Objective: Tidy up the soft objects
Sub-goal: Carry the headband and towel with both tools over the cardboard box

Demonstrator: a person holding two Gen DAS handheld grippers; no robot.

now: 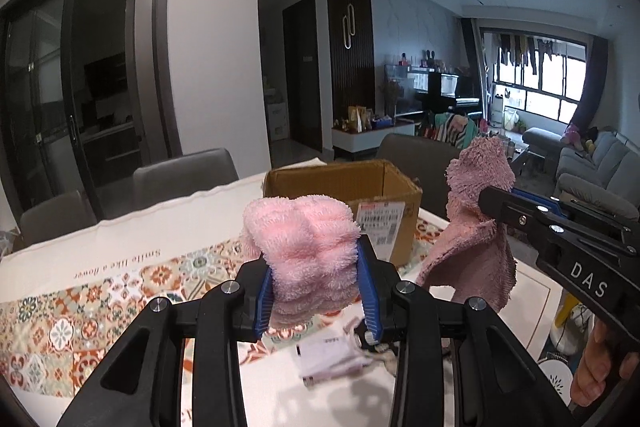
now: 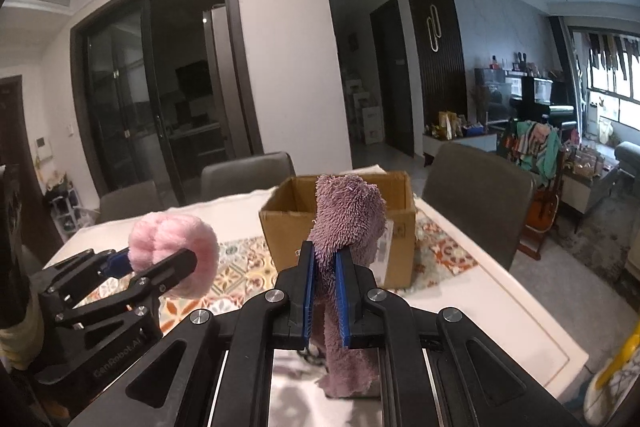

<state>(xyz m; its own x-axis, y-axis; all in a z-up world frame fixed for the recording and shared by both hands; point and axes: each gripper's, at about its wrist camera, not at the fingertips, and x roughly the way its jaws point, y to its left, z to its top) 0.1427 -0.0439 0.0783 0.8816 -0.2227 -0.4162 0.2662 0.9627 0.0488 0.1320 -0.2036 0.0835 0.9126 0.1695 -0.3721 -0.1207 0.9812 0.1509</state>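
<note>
**Both cloths lifted, box ahead**

Blue-padded jaws of the left gripper (image 1: 316,287) are clamped on a bunched pink towel (image 1: 304,247); the right gripper (image 2: 324,291) is closed on a hanging mauve cloth (image 2: 348,223). Both are held above the table (image 2: 500,307). A cardboard box (image 2: 340,247) stands at 12 o'clock; its contents cannot be seen. Carrying to the box seems underway; next, 2 releases over its opening are likely called for.

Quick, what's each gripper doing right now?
Left gripper: shut on the pink cloth, held above the table.
Right gripper: shut on the mauve cloth, which hangs down.
</note>
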